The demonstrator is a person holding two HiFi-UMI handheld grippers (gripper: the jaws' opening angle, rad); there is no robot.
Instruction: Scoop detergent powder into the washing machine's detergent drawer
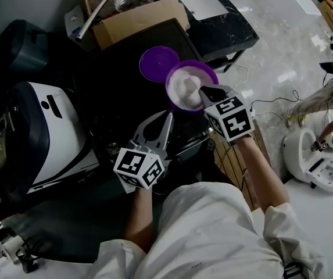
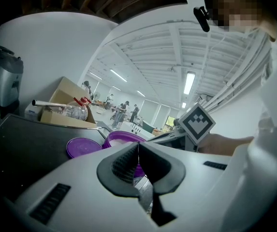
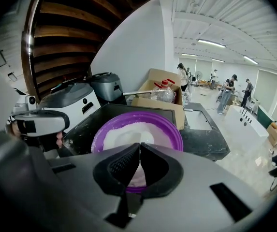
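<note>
Note right gripper (image 1: 204, 91) jaws clenched over powder (image 1: 185, 89) in open purple tub (image 1: 208, 72) at bench (image 1: 114, 92) far centre, lid (image 1: 157, 63) just left of tub, and left gripper (image 1: 167, 118) jaws clenched nearer, left of tub.

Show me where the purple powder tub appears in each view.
Head view: the purple powder tub sits upper centre, right of the purple lid.
Left gripper view: the tub is just left of centre, partly hidden.
Right gripper view: the tub fills the centre.
Shared landmark: the cardboard box beyond the tub.
</note>
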